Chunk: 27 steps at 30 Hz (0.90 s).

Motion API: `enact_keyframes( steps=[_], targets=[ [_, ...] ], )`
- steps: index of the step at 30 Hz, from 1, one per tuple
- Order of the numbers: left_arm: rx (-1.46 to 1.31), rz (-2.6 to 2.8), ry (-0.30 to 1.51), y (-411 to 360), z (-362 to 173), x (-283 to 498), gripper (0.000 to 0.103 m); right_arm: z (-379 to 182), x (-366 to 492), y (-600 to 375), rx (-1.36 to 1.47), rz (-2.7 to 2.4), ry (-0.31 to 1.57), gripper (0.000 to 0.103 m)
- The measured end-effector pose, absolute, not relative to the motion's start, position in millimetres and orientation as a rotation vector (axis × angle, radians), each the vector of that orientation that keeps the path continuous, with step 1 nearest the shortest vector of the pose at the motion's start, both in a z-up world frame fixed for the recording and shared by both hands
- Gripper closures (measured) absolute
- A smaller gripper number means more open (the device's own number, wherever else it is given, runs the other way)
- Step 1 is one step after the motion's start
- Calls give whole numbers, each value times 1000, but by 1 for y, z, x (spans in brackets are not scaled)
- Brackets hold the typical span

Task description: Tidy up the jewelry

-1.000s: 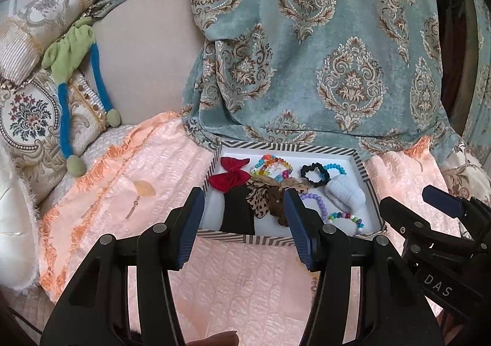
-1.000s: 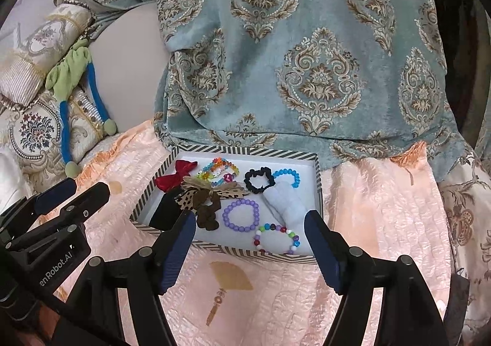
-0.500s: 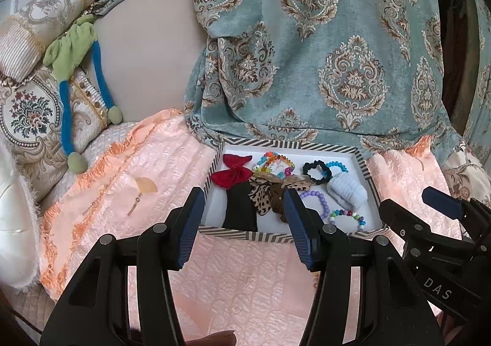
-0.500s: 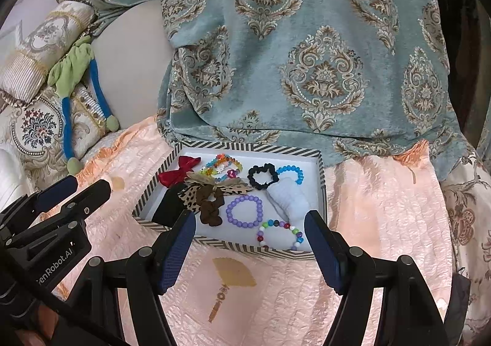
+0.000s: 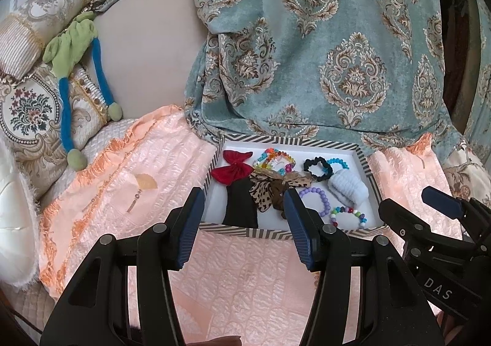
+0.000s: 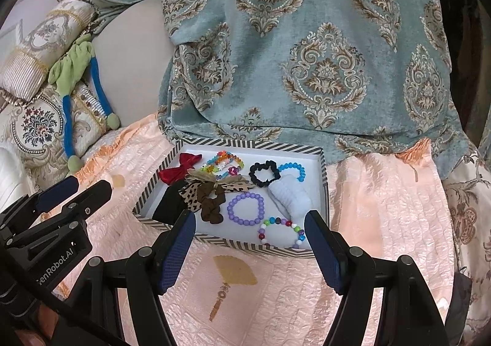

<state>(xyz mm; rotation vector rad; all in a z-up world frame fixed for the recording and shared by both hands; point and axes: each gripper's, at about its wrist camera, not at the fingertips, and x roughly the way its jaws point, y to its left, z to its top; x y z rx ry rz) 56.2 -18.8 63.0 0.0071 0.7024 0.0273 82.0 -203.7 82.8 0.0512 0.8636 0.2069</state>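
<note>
A striped-rim white box (image 5: 288, 141) (image 6: 323, 180) lies on a peach quilt. It holds a red bow (image 5: 230, 167) (image 6: 178, 168), a leopard bow (image 5: 264, 192) (image 6: 196, 195), a purple bead bracelet (image 5: 316, 200) (image 6: 245, 208), a multicolour bead bracelet (image 5: 348, 216) (image 6: 280, 232), a black scrunchie (image 5: 317, 168) (image 6: 264, 173) and a white scrunchie (image 5: 348, 188) (image 6: 288, 197). My left gripper (image 5: 242, 220) is open and empty, just short of the box's near rim. My right gripper (image 6: 248, 246) is open and empty, also at the near rim.
A teal patterned cloth (image 5: 322, 39) hangs behind the box. Embroidered cushions (image 5: 30, 106) and a green and blue soft toy (image 5: 73, 48) lie at the left. The peach quilt (image 6: 383, 207) spreads around the box.
Both grippers have drawn back and lifted slightly; the box sits a little higher and farther in both views. Both stay open and empty.
</note>
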Motion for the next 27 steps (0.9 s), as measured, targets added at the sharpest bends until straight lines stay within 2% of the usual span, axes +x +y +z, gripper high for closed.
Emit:
enact_keyframes(
  steps=[27],
  targets=[
    [1,-5,725,-21,56,60,49,76,82,-205,58,212,872,32]
  ],
)
